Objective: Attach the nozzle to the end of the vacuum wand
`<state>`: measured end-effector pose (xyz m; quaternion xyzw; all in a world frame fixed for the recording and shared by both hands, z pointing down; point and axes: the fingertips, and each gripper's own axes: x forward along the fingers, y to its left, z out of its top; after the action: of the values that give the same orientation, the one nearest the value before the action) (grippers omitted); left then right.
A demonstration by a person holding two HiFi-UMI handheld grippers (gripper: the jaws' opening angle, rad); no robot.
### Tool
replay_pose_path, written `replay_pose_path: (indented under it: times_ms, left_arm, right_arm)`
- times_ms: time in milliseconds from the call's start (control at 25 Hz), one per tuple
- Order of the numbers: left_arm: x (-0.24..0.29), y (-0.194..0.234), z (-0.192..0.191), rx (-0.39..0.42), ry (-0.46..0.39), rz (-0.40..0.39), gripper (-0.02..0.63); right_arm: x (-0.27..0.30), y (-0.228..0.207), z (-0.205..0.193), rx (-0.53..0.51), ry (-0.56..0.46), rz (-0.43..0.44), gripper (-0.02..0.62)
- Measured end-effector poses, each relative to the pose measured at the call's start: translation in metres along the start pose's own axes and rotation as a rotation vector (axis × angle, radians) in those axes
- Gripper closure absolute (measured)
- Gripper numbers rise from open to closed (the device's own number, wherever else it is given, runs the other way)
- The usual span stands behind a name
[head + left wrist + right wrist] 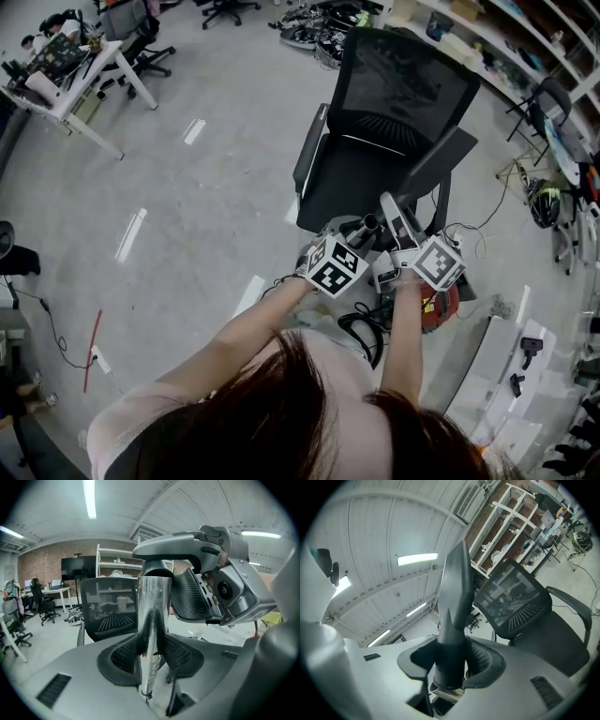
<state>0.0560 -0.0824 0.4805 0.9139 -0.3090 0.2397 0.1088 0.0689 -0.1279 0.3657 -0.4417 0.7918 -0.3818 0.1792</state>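
Observation:
In the left gripper view a shiny chrome vacuum wand (153,611) stands upright between the jaws. My left gripper (152,654) is shut on it. The grey vacuum body with its handle (220,585) sits at the wand's upper end. In the right gripper view a dark grey tapered nozzle (454,597) points upward, and my right gripper (451,663) is shut on its base. A chrome rim (446,693) shows just under that base. In the head view both grippers, left (349,246) and right (412,251), are held close together over the chair seat, with a pale grey part (397,223) rising between them.
A black mesh office chair (394,131) stands right in front of me. A red machine (441,306) and black cables (361,328) lie by my legs. A white desk (80,84) stands at the far left. Shelves (525,56) and clutter line the right side.

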Motion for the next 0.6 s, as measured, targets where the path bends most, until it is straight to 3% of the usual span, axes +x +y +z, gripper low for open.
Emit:
replay_pose_path:
  times_ms: [440, 600]
  left_arm:
    - [0.003, -0.005, 0.000, 0.011, 0.008, -0.024, 0.448]
    - [0.003, -0.003, 0.001, 0.020, 0.005, -0.032, 0.448]
  right_arm:
    - [-0.002, 0.021, -0.013, -0.228, -0.014, -0.021, 0.414]
    - [-0.002, 0.022, -0.013, -0.263, -0.020, -0.032, 0.414]
